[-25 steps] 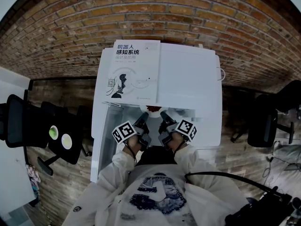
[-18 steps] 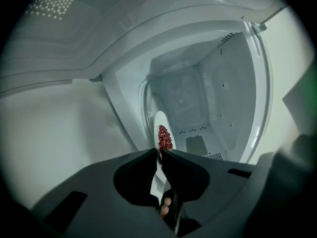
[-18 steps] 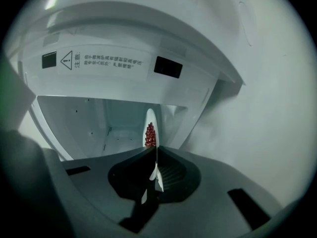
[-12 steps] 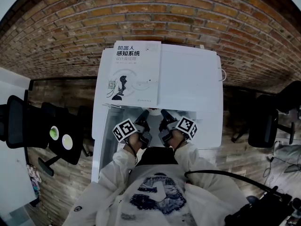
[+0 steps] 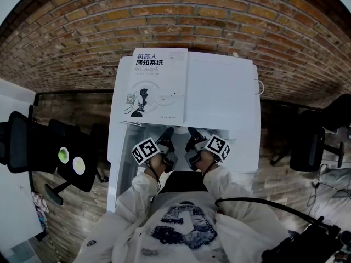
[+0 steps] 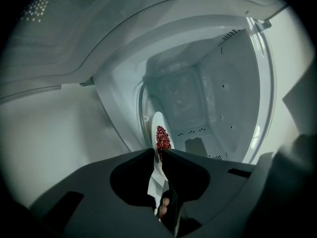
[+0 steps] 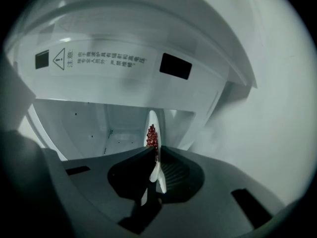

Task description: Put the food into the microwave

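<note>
Food [image 6: 162, 139], a small heap of dark red bits, lies on a white plate [image 6: 156, 125] that both grippers hold by its rim. In the left gripper view the left gripper [image 6: 159, 152] has its jaws pinched together on the near edge of the plate, and the pale cavity of the microwave [image 6: 198, 98] opens just beyond. In the right gripper view the right gripper [image 7: 154, 151] likewise has its jaws clamped on the plate's rim (seen edge-on there, as a thin white sliver). A warning label [image 7: 99, 59] sits on the frame above the opening.

From the head view, the microwave's white top hides the plate, and both grippers reach side by side into the mouth of the oven, their tips tucked under its front edge. The plate is therefore at or just inside the opening; whether it rests on the cavity floor cannot be told. The microwave door [image 5: 111, 169] stands swung open on the left. A white book [image 5: 156, 84] lies flat on top of the microwave, which stands against a brick wall [image 5: 164, 15]. A black chair [image 5: 33, 141] stands at the far left.
</note>
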`<state>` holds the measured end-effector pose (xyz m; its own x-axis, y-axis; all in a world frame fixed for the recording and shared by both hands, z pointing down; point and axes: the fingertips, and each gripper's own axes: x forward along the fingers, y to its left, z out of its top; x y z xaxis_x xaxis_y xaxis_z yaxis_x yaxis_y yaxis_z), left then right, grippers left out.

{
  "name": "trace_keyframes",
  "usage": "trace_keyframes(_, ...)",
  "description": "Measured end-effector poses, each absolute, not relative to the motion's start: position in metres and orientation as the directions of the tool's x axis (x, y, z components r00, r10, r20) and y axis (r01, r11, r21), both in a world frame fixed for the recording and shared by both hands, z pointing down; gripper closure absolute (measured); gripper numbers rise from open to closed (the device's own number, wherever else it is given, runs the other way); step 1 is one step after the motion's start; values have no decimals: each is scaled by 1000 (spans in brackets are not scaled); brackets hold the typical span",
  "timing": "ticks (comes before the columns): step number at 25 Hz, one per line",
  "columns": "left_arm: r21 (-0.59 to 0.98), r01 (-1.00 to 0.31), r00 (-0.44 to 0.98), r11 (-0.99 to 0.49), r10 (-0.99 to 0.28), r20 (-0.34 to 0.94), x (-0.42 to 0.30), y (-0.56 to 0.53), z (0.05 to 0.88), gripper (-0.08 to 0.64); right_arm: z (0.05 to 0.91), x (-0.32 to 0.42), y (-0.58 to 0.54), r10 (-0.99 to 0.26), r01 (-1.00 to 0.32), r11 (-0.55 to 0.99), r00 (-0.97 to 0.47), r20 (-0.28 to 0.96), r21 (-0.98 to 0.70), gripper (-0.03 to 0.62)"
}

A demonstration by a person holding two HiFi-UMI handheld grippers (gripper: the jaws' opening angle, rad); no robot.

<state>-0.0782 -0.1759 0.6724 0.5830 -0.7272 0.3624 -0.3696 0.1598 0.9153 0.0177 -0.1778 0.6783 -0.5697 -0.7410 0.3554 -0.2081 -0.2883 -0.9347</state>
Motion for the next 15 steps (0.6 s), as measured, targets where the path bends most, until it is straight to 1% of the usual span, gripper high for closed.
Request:
trace_keyframes(3,900,-412,575,146,-724,380,-80,-176,673,517,678,20,-179,-747,-219,-279,-562,355,-935,563)
trace_keyframes(4,895,-423,571,143,-725,385,-81,-176,672,505,678,21,-179,-749,-220,-279,-559,355,-935,555)
trace_keyframes(8,880,-457,559,133,-727,400,-84,-175,671,460,676,22,-177,-750,-221,-273,-560,351,-936,492)
trace_keyframes(11,873,-471,553,128,-728,405,-85,-173,671,442,673,20,-175,-750,-222,-259,-568,340,-940,488)
trace_keyframes(15,868,-482,547,118,-733,403,-88,-168,668,436,669,22,-171,-751,-233,-244,-569,336,-941,488)
